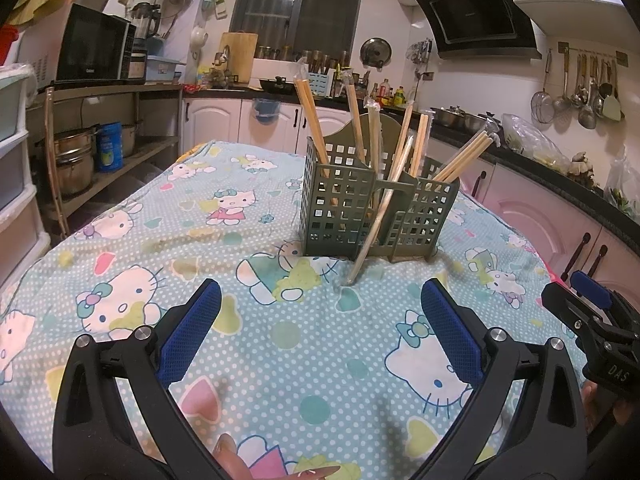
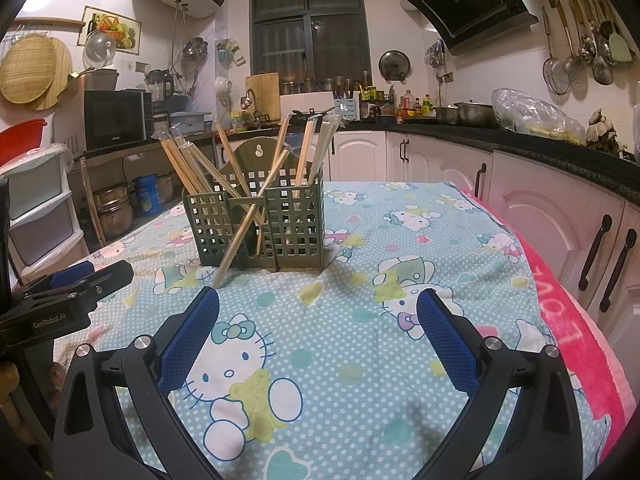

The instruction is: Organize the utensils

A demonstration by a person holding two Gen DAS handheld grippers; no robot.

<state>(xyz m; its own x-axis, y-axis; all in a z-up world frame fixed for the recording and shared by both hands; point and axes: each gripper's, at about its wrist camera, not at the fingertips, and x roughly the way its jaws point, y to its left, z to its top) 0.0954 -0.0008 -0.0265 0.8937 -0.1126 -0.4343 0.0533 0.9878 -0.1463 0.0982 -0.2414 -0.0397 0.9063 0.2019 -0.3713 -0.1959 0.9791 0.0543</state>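
A dark green perforated utensil holder stands on the table with several wrapped wooden chopstick pairs upright in its compartments. One chopstick pair leans against the holder's front, its lower end resting on the cloth. My left gripper is open and empty, short of the holder. My right gripper is open and empty, also short of the holder. Each gripper shows at the edge of the other's view.
The table is covered by a blue Hello Kitty cloth with a pink towel at its right edge. Kitchen cabinets run along the right, a shelf with pots on the left.
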